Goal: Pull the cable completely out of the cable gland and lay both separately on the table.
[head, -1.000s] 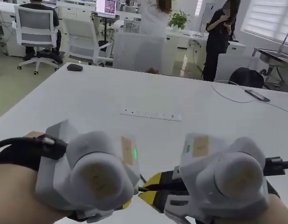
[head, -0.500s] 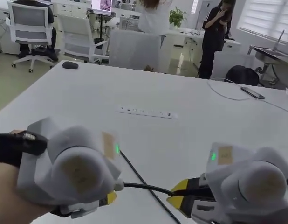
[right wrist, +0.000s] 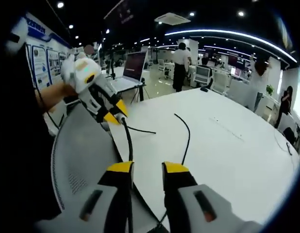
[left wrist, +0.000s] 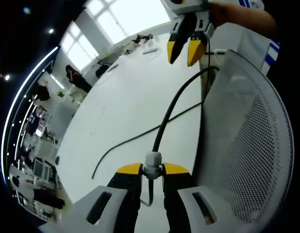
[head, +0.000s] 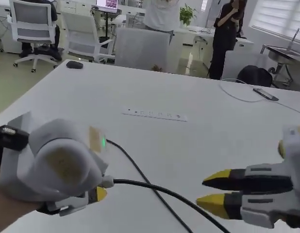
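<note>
Head view bright, even daylight; blinds (head: 280, 18) blown out top rt. Left gripper (head: 102, 189) close-up soft. Gripper views: heavy fisheye bend at edges, window (left wrist: 130, 14) glare, LED strips (right wrist: 227, 33); counter (right wrist: 227, 145) shadows faint.

The table (head: 189, 145) is smooth, matt white. The cable (head: 155, 187) looks like black rubber, faintly glossy; the gland (left wrist: 152, 162) is pale grey and smooth. The chair (left wrist: 247, 136) back is white perforated mesh.

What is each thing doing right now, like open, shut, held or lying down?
Left gripper: shut on the gland.
Right gripper: open, holding nothing.
Cable gland: clamped between the left jaws.
Cable: not yet out of the gland, partly lying on the table.
</note>
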Action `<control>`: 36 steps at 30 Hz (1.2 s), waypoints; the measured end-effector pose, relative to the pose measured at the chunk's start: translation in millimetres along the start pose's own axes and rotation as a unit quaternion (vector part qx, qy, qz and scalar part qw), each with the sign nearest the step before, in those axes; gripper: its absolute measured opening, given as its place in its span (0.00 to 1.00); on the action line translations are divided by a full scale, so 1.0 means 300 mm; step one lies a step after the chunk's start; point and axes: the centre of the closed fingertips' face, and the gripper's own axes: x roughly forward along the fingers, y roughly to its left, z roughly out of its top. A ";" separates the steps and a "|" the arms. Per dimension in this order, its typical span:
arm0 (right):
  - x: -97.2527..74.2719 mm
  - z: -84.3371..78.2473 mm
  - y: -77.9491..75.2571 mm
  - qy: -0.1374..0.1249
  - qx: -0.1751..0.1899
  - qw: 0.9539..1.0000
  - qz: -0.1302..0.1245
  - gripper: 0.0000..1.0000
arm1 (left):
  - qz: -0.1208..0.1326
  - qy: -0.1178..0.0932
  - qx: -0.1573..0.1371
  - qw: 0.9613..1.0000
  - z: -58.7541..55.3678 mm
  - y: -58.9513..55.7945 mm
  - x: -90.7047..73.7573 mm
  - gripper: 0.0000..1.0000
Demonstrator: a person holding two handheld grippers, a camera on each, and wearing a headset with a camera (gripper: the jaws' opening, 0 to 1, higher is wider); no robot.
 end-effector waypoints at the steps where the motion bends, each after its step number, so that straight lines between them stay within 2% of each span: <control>1: -0.008 0.006 -0.004 -0.007 0.006 1.000 0.002 0.24 | 0.001 0.001 -0.001 1.000 -0.004 0.002 -0.001 0.16; 2: -0.024 0.010 -0.027 -0.016 0.021 1.000 -0.006 0.24 | 0.003 0.003 -0.002 1.000 -0.012 0.004 -0.003 0.16; 3: -0.033 -0.002 -0.061 -0.013 0.030 0.999 -0.025 0.23 | 0.003 0.004 -0.002 1.000 -0.015 0.005 -0.005 0.16; 4: -0.035 -0.035 -0.103 0.000 0.036 0.998 -0.047 0.22 | 0.004 0.004 -0.003 1.000 -0.016 0.005 -0.009 0.17; 5: -0.034 -0.067 -0.127 0.014 0.039 0.998 -0.057 0.20 | 0.005 0.003 -0.003 1.000 -0.016 0.006 -0.011 0.17; 6: -0.029 -0.114 -0.154 0.037 0.043 0.996 -0.070 0.18 | 0.007 0.002 -0.004 1.000 -0.015 0.007 -0.014 0.17; 7: -0.019 -0.188 -0.195 0.071 0.039 0.993 -0.091 0.17 | 0.009 0.001 -0.004 1.000 -0.013 0.009 -0.018 0.17; 8: -0.008 -0.248 -0.217 0.099 0.044 0.989 -0.102 0.17 | 0.010 -0.001 -0.004 1.000 -0.011 0.009 -0.021 0.17; 9: 0.011 -0.337 -0.231 0.142 0.033 0.984 -0.106 0.17 | 0.010 -0.001 -0.005 1.000 -0.010 0.010 -0.023 0.17; 10: 0.033 -0.395 -0.239 0.163 0.029 0.981 -0.104 0.16 | 0.011 -0.002 -0.005 1.000 -0.010 0.009 -0.024 0.17; 11: 0.060 -0.472 -0.230 0.188 0.041 0.977 -0.092 0.16 | 0.011 -0.002 -0.004 1.000 -0.009 0.007 -0.024 0.17; 12: 0.078 -0.525 -0.234 0.201 0.048 0.975 -0.086 0.17 | 0.011 -0.001 -0.004 1.000 -0.010 0.006 -0.025 0.17; 13: 0.100 -0.590 -0.225 0.221 0.054 0.971 -0.079 0.17 | 0.009 0.000 -0.004 1.000 -0.012 0.002 -0.024 0.17; 15: 0.122 -0.669 -0.205 0.249 0.061 0.965 -0.060 0.17 | 0.009 0.002 -0.004 1.000 -0.016 -0.001 -0.024 0.17; 16: 0.140 -0.705 -0.186 0.255 0.065 0.964 -0.047 0.17 | 0.009 0.002 -0.005 1.000 -0.016 -0.002 -0.025 0.17; 17: 0.150 -0.719 -0.179 0.259 0.066 0.963 -0.044 0.17 | 0.009 0.002 -0.004 1.000 -0.016 -0.004 -0.027 0.17; 18: 0.159 -0.733 -0.157 0.267 0.059 0.961 -0.030 0.16 | 0.009 0.002 -0.005 1.000 -0.017 -0.006 -0.028 0.17; 19: 0.170 -0.737 -0.147 0.266 0.055 0.962 -0.021 0.14 | 0.009 0.002 -0.004 1.000 -0.018 -0.007 -0.029 0.17; 21: 0.192 -0.755 -0.142 0.274 0.058 0.960 -0.020 0.14 | 0.009 0.005 -0.004 1.000 -0.022 -0.011 -0.031 0.17; 22: 0.188 -0.781 -0.152 0.298 0.041 0.954 -0.023 0.16 | 0.008 0.006 -0.004 1.000 -0.022 -0.013 -0.031 0.17; 25: 0.192 -0.806 -0.176 0.321 0.012 0.947 -0.025 0.12 | 0.007 0.007 -0.004 1.000 -0.022 -0.019 -0.033 0.17; 26: 0.190 -0.820 -0.183 0.331 0.008 0.943 -0.025 0.10 | 0.004 0.005 -0.003 1.000 -0.020 -0.025 -0.035 0.17; 27: 0.186 -0.838 -0.204 0.341 0.026 0.939 -0.037 0.07 | 0.002 0.004 -0.004 1.000 -0.019 -0.028 -0.036 0.17; 28: 0.191 -0.818 -0.201 0.328 0.036 0.944 -0.018 0.06 | 0.001 0.003 -0.007 1.000 -0.018 -0.031 -0.038 0.17; 29: 0.198 -0.814 -0.238 0.318 0.049 0.946 -0.043 0.06 | 0.000 0.003 -0.007 1.000 -0.018 -0.034 -0.038 0.17; 31: 0.200 -0.809 -0.285 0.314 0.046 0.946 -0.060 0.05 | -0.001 0.007 -0.008 1.000 -0.023 -0.040 -0.037 0.17; 34: 0.201 -0.798 -0.387 0.323 0.026 0.942 -0.086 0.05 | 0.000 0.008 -0.011 1.000 -0.019 -0.048 -0.037 0.17; 36: 0.203 -0.785 -0.480 0.333 0.005 0.936 -0.110 0.05 | -0.002 0.008 -0.010 1.000 -0.009 -0.059 -0.038 0.17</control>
